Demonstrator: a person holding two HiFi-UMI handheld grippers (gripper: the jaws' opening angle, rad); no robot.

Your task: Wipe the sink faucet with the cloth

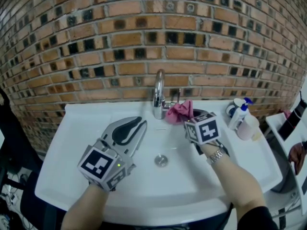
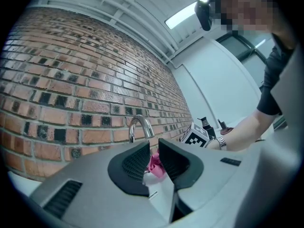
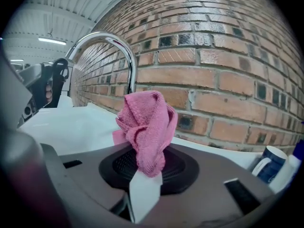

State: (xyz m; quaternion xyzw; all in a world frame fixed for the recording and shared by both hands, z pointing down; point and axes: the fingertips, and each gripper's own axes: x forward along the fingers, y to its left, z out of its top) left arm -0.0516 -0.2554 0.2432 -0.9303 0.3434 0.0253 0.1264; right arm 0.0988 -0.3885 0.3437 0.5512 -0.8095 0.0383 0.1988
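Note:
A chrome faucet [image 1: 159,94] rises at the back of the white sink [image 1: 86,147]. A crumpled pink cloth [image 1: 179,111] sits just right of the faucet's base, and my right gripper [image 1: 188,120] is shut on it. In the right gripper view the cloth [image 3: 146,127] bunches up out of the jaws, with the faucet [image 3: 110,44] arching behind it to the left. My left gripper [image 1: 143,124] hovers over the basin, left of the faucet and pointing toward it. Its jaws [image 2: 153,158] stand a narrow gap apart with nothing between them.
The drain [image 1: 161,160] lies in the middle of the basin. A pump bottle [image 1: 240,113], a pale pink bottle [image 1: 248,127] and a dark blue mug [image 3: 267,159] stand on the sink's right ledge. A brick wall [image 1: 144,37] stands directly behind.

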